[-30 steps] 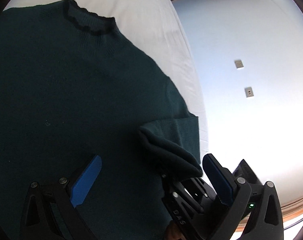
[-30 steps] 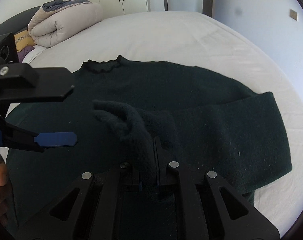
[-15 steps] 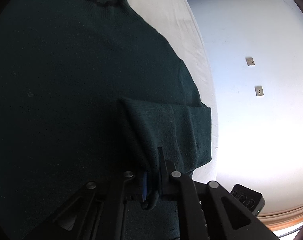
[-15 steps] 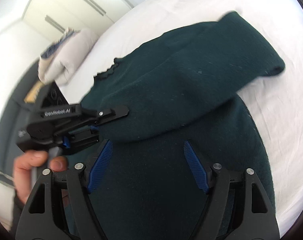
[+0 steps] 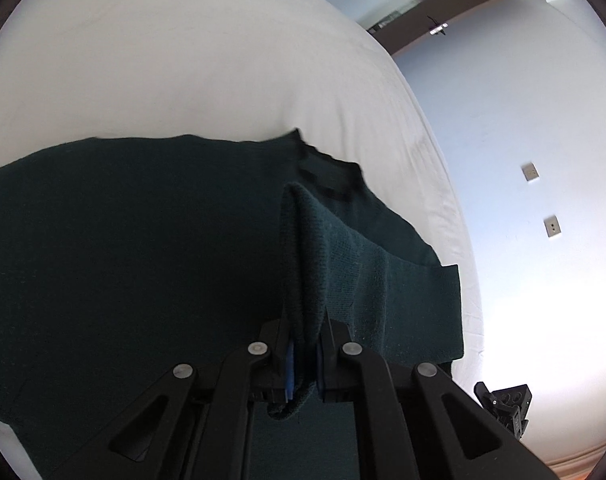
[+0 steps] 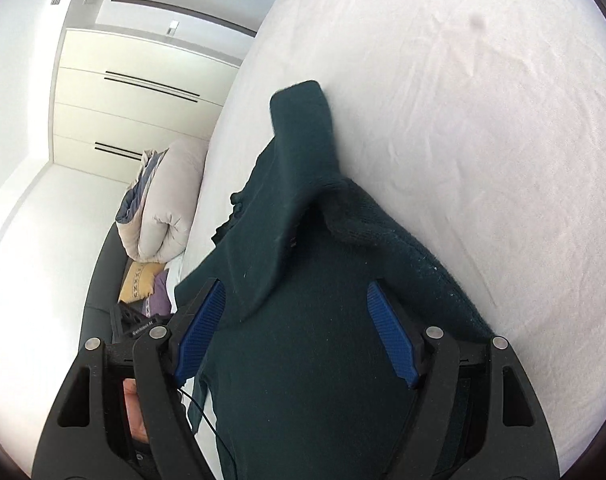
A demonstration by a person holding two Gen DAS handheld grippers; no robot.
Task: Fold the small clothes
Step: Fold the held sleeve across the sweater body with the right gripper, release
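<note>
Two grippers work over a white bed (image 6: 483,128). A dark green sweater (image 5: 123,240) lies on its sheet; the left gripper (image 5: 305,356) pinches its raised fold, the right gripper (image 6: 299,332) hangs spread above it. Cream wardrobes (image 6: 115,96) and a rolled duvet (image 6: 163,200) stand beyond.

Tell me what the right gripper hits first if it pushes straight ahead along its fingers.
Most likely the dark green sweater: the open right gripper has knit filling the space between and ahead of its fingers. Depth is unclear, so I can't tell how close the fabric is.
</note>
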